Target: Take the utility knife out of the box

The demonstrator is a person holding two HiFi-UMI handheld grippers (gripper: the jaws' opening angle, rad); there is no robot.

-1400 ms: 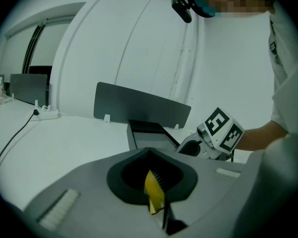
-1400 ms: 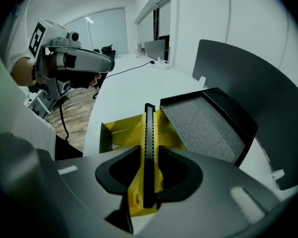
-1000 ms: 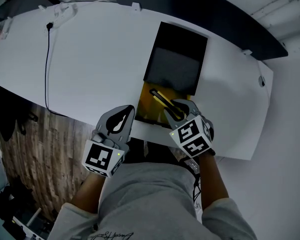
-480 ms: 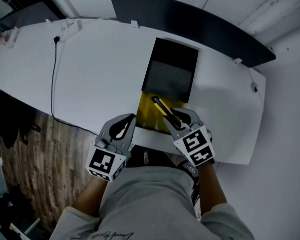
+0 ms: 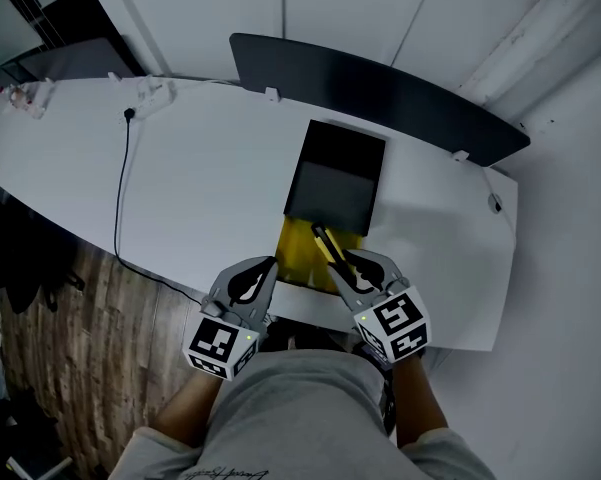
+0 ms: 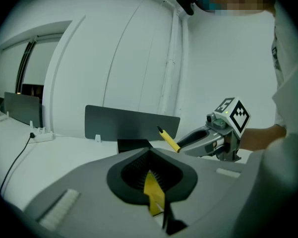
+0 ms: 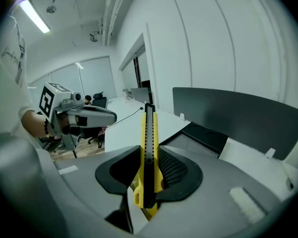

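A black box sleeve (image 5: 335,178) lies on the white table (image 5: 200,168), with its yellow inner tray (image 5: 298,253) pulled out toward me. My right gripper (image 5: 342,264) is shut on the yellow and black utility knife (image 5: 327,246), held by its rear end. The knife (image 7: 149,148) stands tilted up between the jaws, its tip clear above the tray. My left gripper (image 5: 267,268) is at the tray's near left corner. A thin yellow edge of the tray (image 6: 153,195) is pinched between its jaws. The knife (image 6: 168,139) and right gripper (image 6: 208,138) also show in the left gripper view.
A dark divider panel (image 5: 380,93) stands along the table's far edge. A black cable (image 5: 120,198) runs from a power strip (image 5: 145,93) over the left table edge. Wooden floor (image 5: 70,328) lies below on the left. The person's lap is just under both grippers.
Both grippers have risen toward the camera. The right one has lifted the knife up out of the yellow tray and tilted it more upright. The left stays on the tray corner.
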